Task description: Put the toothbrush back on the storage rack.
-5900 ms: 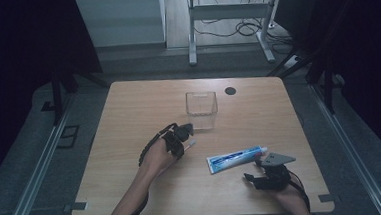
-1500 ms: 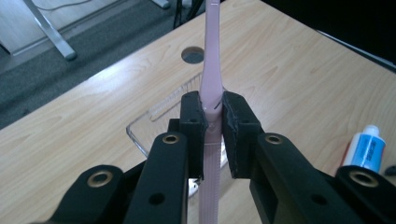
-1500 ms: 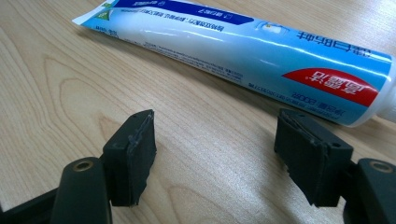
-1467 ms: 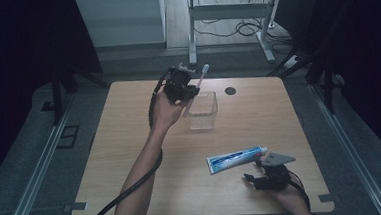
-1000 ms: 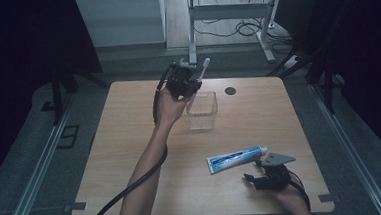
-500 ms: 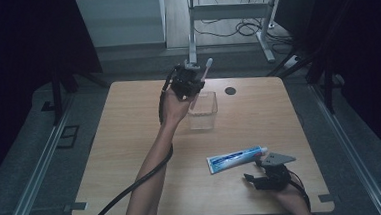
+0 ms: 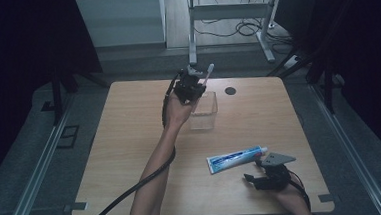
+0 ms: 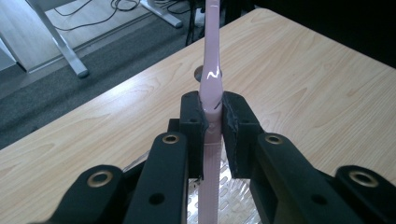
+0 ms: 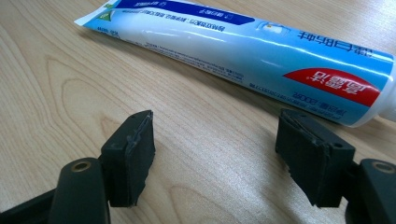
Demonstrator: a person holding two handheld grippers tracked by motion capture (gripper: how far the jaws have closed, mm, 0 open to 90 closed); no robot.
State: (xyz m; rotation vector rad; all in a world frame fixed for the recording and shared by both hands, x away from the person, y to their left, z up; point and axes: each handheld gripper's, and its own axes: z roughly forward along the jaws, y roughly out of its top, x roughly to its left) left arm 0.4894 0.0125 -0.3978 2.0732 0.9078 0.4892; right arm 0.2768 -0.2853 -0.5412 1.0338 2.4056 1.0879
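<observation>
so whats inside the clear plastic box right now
In the high view the clear square plastic box looks empty. The left gripper holds the pink toothbrush above its rim; the hand covers the box's near-left corner.

a lab: dark curtains (image 7: pixel 34 42) and floor cables (image 7: pixel 234 28) surround the table (image 7: pixel 130 136).

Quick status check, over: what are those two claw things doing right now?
Left gripper shut on pink toothbrush, over clear container. Right gripper open, empty, beside toothpaste tube. Nothing blocking.
</observation>
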